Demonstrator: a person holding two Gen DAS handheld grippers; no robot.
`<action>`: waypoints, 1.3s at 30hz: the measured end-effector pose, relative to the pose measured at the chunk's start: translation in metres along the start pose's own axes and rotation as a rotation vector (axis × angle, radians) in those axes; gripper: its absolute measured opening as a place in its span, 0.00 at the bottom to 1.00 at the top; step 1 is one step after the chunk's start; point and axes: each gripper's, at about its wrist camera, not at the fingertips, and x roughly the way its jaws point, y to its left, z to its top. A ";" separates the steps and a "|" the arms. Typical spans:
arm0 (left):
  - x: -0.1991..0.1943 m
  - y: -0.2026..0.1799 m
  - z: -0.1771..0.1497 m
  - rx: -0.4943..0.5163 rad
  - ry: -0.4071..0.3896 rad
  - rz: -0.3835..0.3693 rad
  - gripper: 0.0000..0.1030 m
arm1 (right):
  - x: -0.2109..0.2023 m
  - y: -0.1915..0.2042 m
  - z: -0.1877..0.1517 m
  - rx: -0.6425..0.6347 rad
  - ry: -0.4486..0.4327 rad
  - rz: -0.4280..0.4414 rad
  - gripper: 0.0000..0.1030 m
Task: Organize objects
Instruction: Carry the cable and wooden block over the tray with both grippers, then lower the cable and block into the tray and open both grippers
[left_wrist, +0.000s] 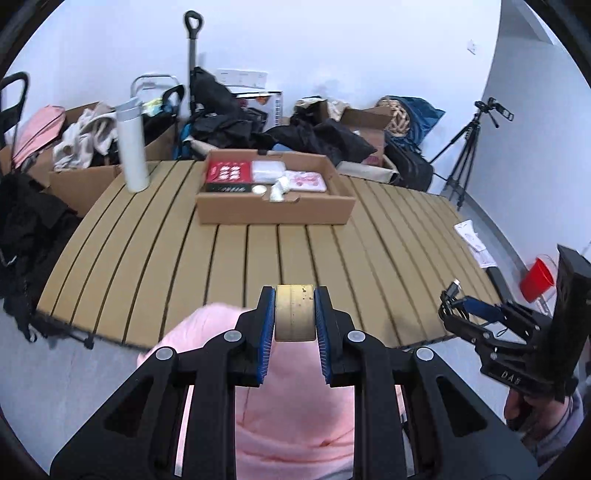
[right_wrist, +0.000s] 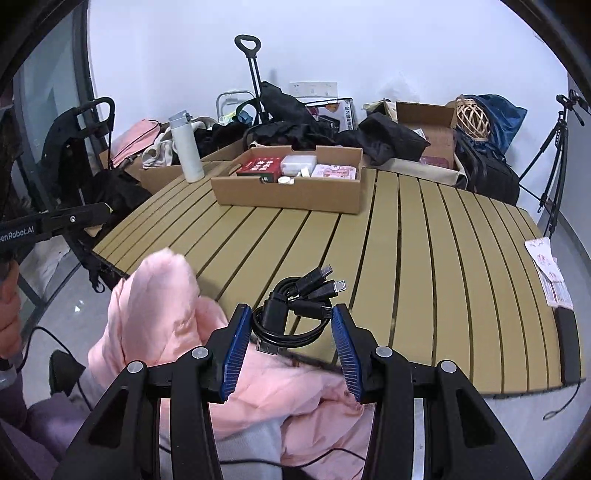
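Left claw (left_wrist: 294, 314) clamps a tape roll (left_wrist: 294, 312) across its width, lifted clear of the slatted table (left_wrist: 229, 258). Right claw (right_wrist: 291, 325), half-wide, pinches a coiled black cable (right_wrist: 295, 314) by its loop, plugs pointing ahead. Both likely bound for the cardboard box (left_wrist: 273, 212) well ahead, already part filled. Readable: "DAS" on one claw, "enRobot.AI" on the other.

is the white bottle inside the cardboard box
No, the white bottle stands upright on the slatted table, to the left of the cardboard box and apart from it.
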 end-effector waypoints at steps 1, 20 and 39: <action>0.002 -0.001 0.012 0.004 0.004 -0.011 0.17 | -0.002 -0.005 0.012 -0.009 -0.007 0.012 0.47; 0.202 0.003 0.200 0.005 0.312 -0.106 0.17 | 0.152 -0.076 0.245 -0.107 0.208 0.204 0.47; 0.376 0.042 0.180 -0.156 0.500 -0.052 0.30 | 0.347 -0.079 0.225 -0.120 0.414 0.026 0.72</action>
